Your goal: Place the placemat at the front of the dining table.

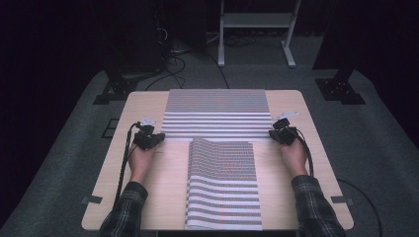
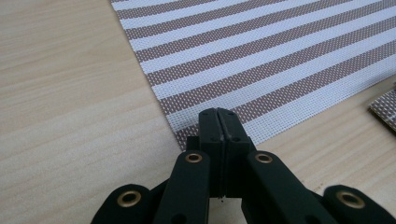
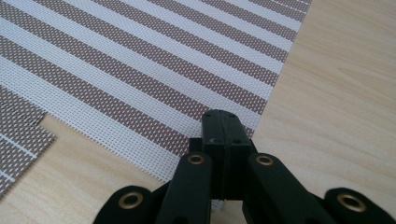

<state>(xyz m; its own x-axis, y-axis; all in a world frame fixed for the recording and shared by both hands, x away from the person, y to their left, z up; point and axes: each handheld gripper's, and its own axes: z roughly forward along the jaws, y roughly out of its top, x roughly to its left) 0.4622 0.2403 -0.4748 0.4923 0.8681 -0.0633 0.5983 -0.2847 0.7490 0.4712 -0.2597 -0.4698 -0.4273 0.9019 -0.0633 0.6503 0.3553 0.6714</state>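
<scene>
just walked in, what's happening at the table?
A person holds a claw in each hand at a wooden table with two striped woven placemats. The left claw is shut on the near left corner of the far placemat, and the right claw is shut on its near right corner. The mat lies flat. The near placemat lies lengthwise between the forearms, its far edge slightly raised.

Far placemat [image 1: 216,114]: woven mesh, brown and white stripes across its width, broader toward the near edge.
Near placemat [image 1: 223,185]: same brown-and-white weave, stripes widening toward the near end.
Table [image 1: 148,106]: pale wood grain.
Left gripper [image 1: 146,138] and right gripper [image 1: 282,133]: black, brass-coloured rivets.
Sleeves [image 1: 124,207]: dark plaid.
Floor [image 1: 59,148]: grey carpet.
</scene>
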